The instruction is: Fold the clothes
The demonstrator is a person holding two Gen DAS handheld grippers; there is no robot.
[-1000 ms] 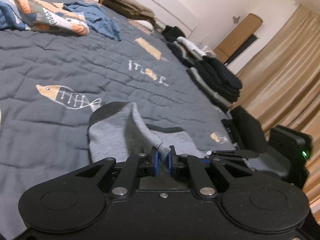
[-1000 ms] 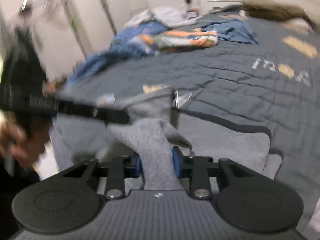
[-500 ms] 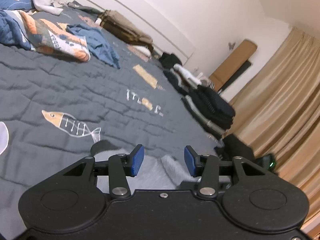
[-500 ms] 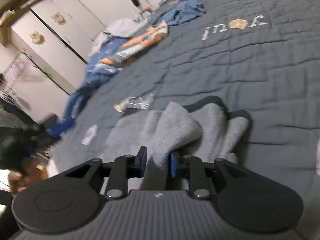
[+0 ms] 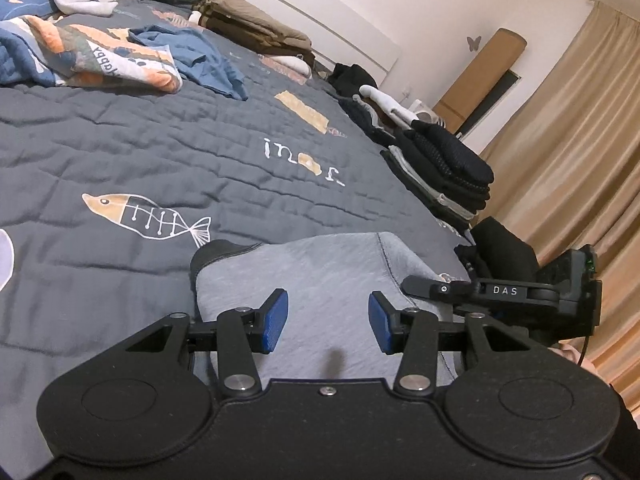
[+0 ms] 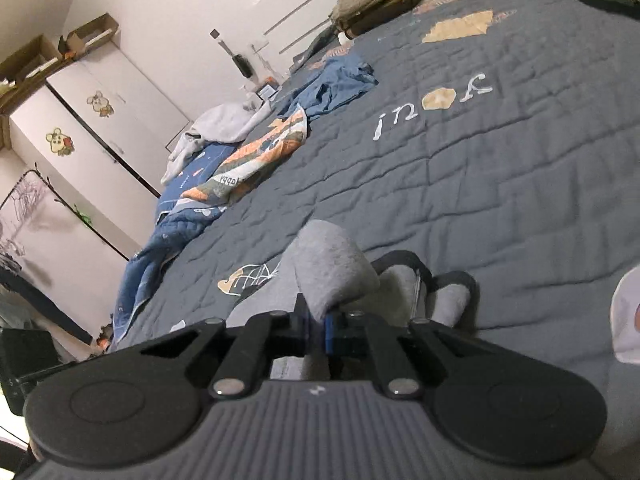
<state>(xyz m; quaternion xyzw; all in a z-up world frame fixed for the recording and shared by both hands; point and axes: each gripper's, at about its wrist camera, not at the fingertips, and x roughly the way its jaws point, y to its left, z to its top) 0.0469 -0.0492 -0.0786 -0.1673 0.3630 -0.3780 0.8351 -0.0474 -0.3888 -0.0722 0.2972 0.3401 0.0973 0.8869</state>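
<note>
A grey garment with dark trim [image 5: 328,268] lies folded on the dark quilted bedspread [image 5: 120,148]. My left gripper [image 5: 328,322] hangs open just above it, blue pads apart and nothing between them. In the right wrist view my right gripper [image 6: 317,330] is shut on a bunched fold of the same grey garment [image 6: 332,268], which rises as a hump in front of the jaws. The right gripper's black body [image 5: 520,292] shows at the right edge of the left wrist view.
A stack of folded dark clothes [image 5: 444,168] sits along the bed's right edge by tan curtains [image 5: 580,152]. A blue shirt [image 5: 200,60] and a patterned blanket [image 5: 92,60] lie crumpled at the far left. Folded khaki items [image 5: 256,28] rest near the headboard. White wardrobes [image 6: 92,120] stand beyond the bed.
My left gripper let go of the grey fabric and opened wide; the garment now lies flatter beneath it. The right gripper closed tighter on its fold.
</note>
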